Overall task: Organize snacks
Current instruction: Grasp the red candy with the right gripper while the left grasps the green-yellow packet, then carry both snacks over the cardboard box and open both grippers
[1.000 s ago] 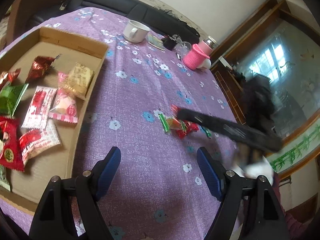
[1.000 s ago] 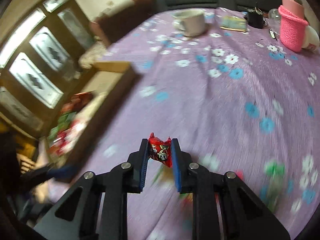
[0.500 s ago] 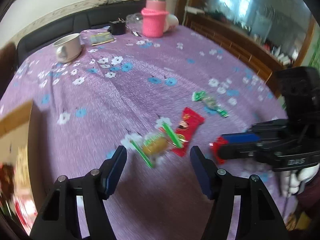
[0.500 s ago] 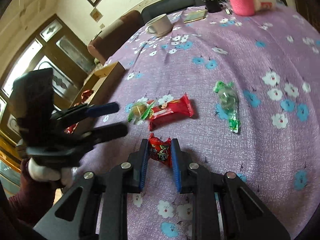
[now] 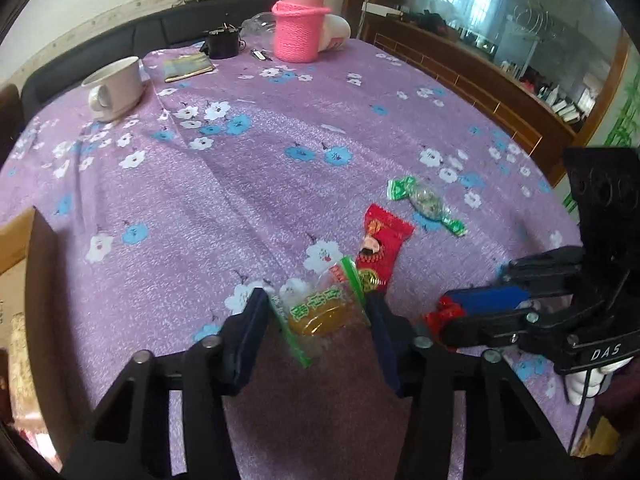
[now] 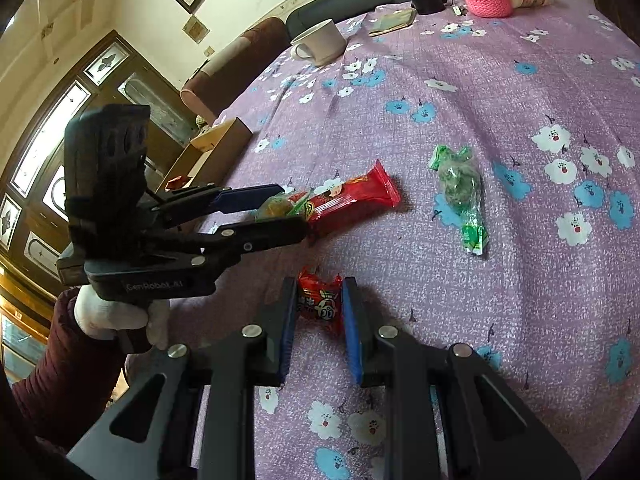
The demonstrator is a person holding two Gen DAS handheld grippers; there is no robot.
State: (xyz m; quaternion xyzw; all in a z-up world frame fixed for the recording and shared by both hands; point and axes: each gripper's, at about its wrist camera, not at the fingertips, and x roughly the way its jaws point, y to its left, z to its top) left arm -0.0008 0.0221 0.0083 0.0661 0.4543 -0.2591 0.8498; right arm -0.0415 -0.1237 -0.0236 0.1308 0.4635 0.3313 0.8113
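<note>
A clear, green-edged packet holding a yellow sweet (image 5: 320, 312) was being closed on by the left gripper (image 5: 316, 320); a small crinkled red wrapper (image 6: 320, 304) was clamped in the right gripper (image 6: 318, 316).

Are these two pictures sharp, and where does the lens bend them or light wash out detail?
Left wrist view: sharp centre, the clear yellow-and-green snack packet is readable; edges curve strongly; the cabinet glass is hazy with reflected daylight. Right wrist view: the small red candy wrapper is crisp; the windows at left are overexposed.
</note>
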